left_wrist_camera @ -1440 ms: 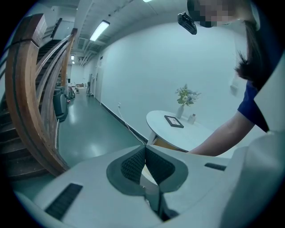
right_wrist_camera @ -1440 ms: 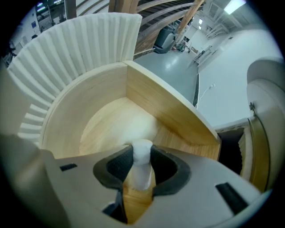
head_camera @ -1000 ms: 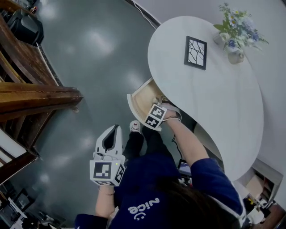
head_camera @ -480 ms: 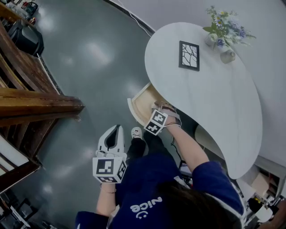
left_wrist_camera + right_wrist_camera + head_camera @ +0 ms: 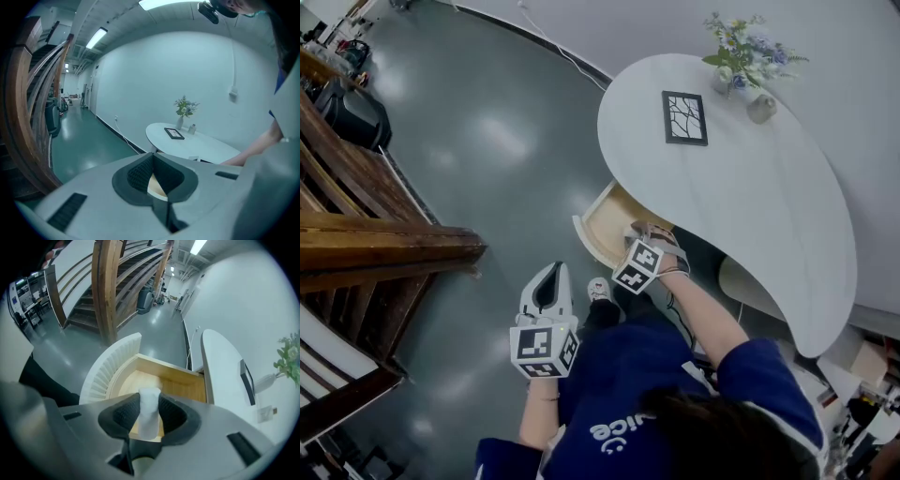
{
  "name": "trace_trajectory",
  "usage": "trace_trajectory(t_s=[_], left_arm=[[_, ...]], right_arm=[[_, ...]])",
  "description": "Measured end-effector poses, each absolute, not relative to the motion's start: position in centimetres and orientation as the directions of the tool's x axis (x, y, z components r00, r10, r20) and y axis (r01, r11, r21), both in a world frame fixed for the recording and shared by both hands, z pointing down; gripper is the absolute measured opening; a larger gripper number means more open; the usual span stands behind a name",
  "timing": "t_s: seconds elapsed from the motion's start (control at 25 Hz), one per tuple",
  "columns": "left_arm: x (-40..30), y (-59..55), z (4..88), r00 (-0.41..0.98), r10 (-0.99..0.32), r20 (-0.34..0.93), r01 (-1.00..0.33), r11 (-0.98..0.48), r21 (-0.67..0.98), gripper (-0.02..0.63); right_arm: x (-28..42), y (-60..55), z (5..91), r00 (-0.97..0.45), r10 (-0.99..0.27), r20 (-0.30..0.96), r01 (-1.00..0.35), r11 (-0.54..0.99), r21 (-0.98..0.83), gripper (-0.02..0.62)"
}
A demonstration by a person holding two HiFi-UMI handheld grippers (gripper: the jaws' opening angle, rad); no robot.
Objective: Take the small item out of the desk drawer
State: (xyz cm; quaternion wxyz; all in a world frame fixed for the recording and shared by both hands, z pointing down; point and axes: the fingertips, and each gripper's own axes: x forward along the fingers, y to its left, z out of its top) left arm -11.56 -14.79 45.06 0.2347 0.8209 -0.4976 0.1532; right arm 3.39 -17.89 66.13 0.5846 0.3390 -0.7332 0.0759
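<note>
Noted left gripper [image 5: 151, 161] nearest, held low beside the person's blue top [image 5: 619, 375]. Jaws brought together, nothing between the pads. Pointed out over the grey floor [image 5: 487, 141], well apart from the desk.

Noted right gripper [image 5: 149, 416] ahead of it, reaching over the open drawer [image 5: 180, 385]. Jaws about half closed and clamped on small white item [image 5: 150, 399], gripped by both pads on its sides. Item upright, top end poking out past the fingertips. Item located over the drawer's pale wooden bottom, within the outline of its walls. Cannot tell whether resting on the bottom or lifted off it.

Drawer pulled out from under the white desk [image 5: 750, 197], with curved ribbed white front [image 5: 105, 369] toward the person.

Further back on the desktop: black picture frame [image 5: 684, 117] lying flat, then vase of flowers [image 5: 736, 56] with small jar [image 5: 761, 108] just beside it, near the far edge.

Off to the left, dark wooden staircase [image 5: 384, 234]. Behind the desk, pale wall [image 5: 825, 56].
</note>
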Motion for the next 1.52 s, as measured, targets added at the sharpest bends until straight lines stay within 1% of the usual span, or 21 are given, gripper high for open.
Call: trace_trajectory(t_s=[0.44,0.92,1.24,1.52], left_arm=[[-9.9,-15.4,45.7,0.516,-0.707,0.483,-0.855,-0.459,0.24,0.003],[-6.5,-15.6,45.9,0.582,-0.664,0.47,-0.805,-0.551,0.22,0.004],[-4.4,-15.3,45.5,0.618,-0.643,0.452,-0.774,-0.597,0.21,0.003],[-2.8,-15.2,45.1,0.643,-0.63,0.435,-0.754,-0.62,0.215,0.004]], right_arm=[[3.5,-17.7,60.2,-0.147,-0.499,0.854,-0.763,0.606,0.223,0.132],[5.3,-15.7,55.9,-0.15,-0.558,0.816,-0.853,0.49,0.179,0.133],[6.7,-15.1,52.3,-0.147,-0.636,0.758,-0.914,0.38,0.141,0.133],[8.2,-14.0,49.9,-0.118,-0.691,0.713,-0.947,0.294,0.128,0.133]])
